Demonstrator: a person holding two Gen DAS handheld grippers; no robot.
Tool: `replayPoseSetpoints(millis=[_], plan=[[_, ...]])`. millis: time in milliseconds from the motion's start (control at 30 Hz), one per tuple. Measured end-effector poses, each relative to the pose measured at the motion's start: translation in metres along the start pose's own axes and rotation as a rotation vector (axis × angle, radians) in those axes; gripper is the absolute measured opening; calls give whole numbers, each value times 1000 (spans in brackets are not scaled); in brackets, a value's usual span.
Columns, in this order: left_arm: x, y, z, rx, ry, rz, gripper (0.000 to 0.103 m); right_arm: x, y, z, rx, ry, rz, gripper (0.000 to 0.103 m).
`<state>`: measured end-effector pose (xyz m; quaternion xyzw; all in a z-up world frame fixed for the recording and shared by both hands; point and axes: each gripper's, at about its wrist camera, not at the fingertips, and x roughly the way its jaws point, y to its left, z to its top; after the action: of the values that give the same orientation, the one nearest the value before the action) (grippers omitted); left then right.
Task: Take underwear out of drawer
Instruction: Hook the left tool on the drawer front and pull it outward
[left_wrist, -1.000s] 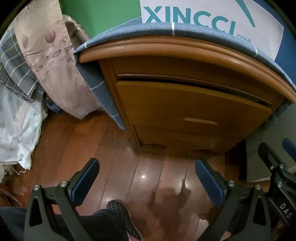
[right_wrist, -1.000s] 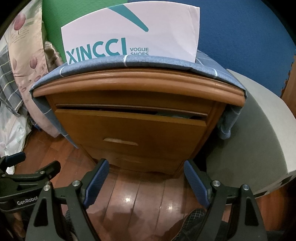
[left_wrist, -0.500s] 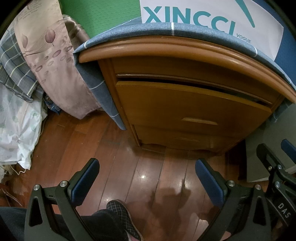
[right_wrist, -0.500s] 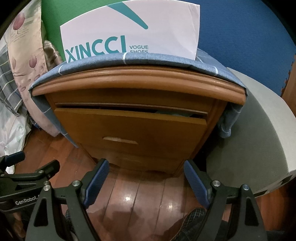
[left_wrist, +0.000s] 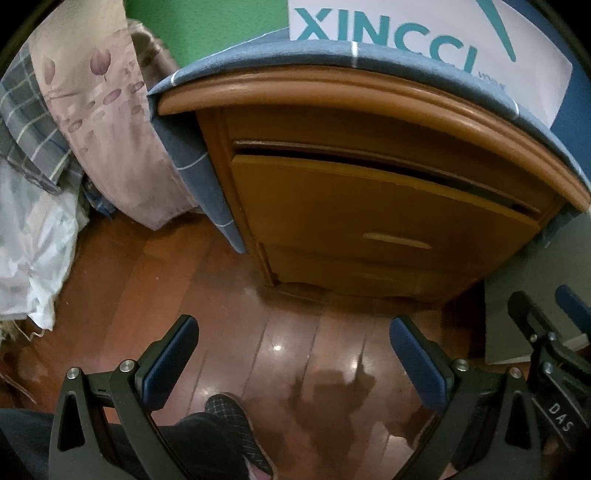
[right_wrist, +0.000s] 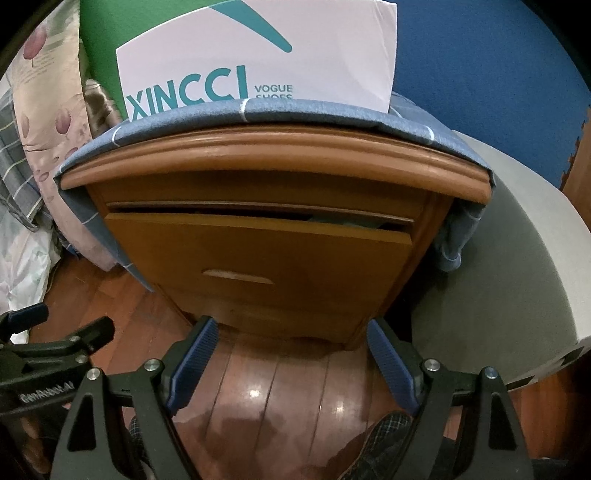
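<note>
- Here, the left gripper (left_wrist: 293, 354) is spread wide and holds nothing.
- The right gripper (right_wrist: 291, 363) is spread wide too, and it is empty.
- Both hang low over the floor (left_wrist: 288, 332), side by side. The right one's tip shows at the edge of the left view, and the left one's tip shows at the edge of the right view.
- A slipper (left_wrist: 236, 424) sits on the floor under the left gripper.
- Just ahead stands a wood cabinet (right_wrist: 273, 155).
- Its top drawer (right_wrist: 258, 254) is pulled out a little, more on the right side. No gripper touches it.
- In the gap at the right, a bit of green cloth (right_wrist: 347, 222) peeks out. It is too small to tell if it is the underwear.
- A blue cloth (right_wrist: 295, 112) lies over the cabinet top.
- A white box (right_wrist: 258, 55) stands on it.
- Bedding (left_wrist: 74, 122) hangs to the left of the cabinet.
</note>
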<state>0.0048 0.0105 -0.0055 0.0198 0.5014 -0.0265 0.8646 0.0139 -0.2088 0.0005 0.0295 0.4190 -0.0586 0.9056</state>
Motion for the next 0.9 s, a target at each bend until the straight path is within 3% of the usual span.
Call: replayPoseSetpoints(millis=[100, 367, 533, 733, 900], plan=[[-2, 10, 0, -68, 6, -78, 103, -1, -5, -1, 18, 1, 1, 85], [19, 31, 1, -387, 1, -372, 103, -6, -23, 2, 99, -9, 23, 85], [47, 40, 9, -537, -23, -413, 103, -8, -37, 3, 152, -8, 25, 85], [81, 49, 26, -662, -47, -518, 103, -3, -52, 1, 225, 30, 56, 85], [106, 49, 35, -715, -31, -499, 102, -4, -50, 1, 206, 23, 43, 85]])
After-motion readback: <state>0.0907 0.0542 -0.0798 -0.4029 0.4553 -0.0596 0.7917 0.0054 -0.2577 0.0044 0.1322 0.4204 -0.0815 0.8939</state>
